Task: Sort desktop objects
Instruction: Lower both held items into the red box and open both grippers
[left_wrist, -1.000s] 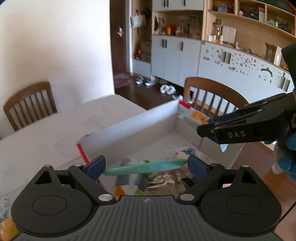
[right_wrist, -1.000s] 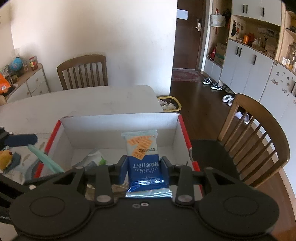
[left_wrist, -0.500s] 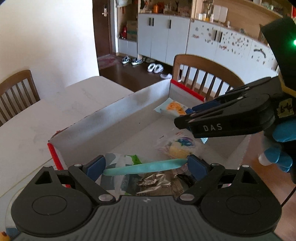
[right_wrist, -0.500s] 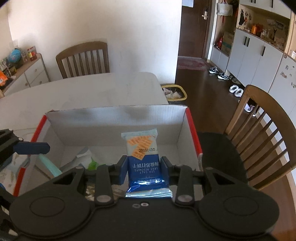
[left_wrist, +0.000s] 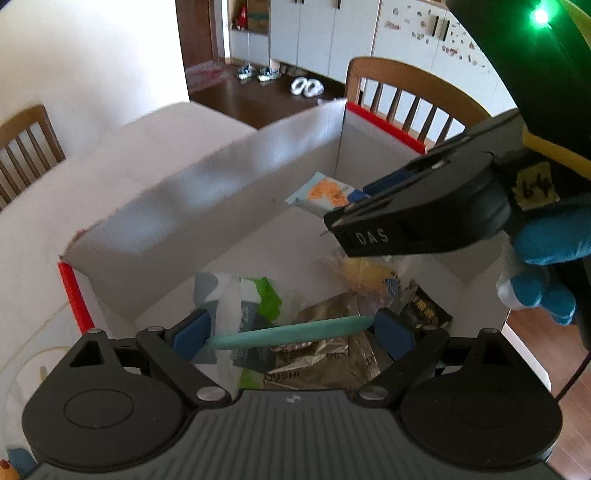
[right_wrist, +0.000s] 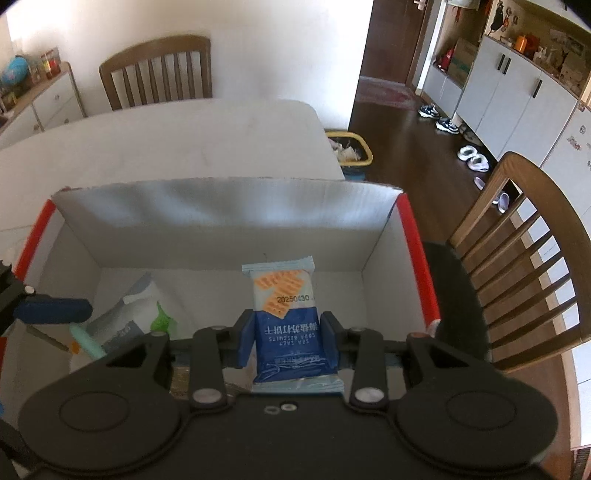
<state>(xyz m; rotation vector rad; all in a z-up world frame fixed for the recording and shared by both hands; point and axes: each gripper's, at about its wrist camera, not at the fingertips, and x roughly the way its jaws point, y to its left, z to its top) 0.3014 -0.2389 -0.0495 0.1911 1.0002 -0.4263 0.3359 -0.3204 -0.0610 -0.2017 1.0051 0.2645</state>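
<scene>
A white cardboard box with red edges stands on the pale table. My left gripper hangs over the box's near side, shut on a teal stick that spans crosswise from pad to pad. My right gripper is shut on a blue and white biscuit packet and holds it inside the box, near the far wall. In the left wrist view that packet sticks out of the right gripper's fingers. The right wrist view catches a left finger and the stick's end at the left.
Snack packets lie on the box floor: a white and green one, a gold foil one and a yellow cake. A blue-gloved hand holds the right gripper. Wooden chairs stand around the table; a yellow bin sits on the floor.
Both grippers have come forward and down over the box and tipped downward. The biscuit packet now hangs inside the box. Each gripper keeps its hold.
</scene>
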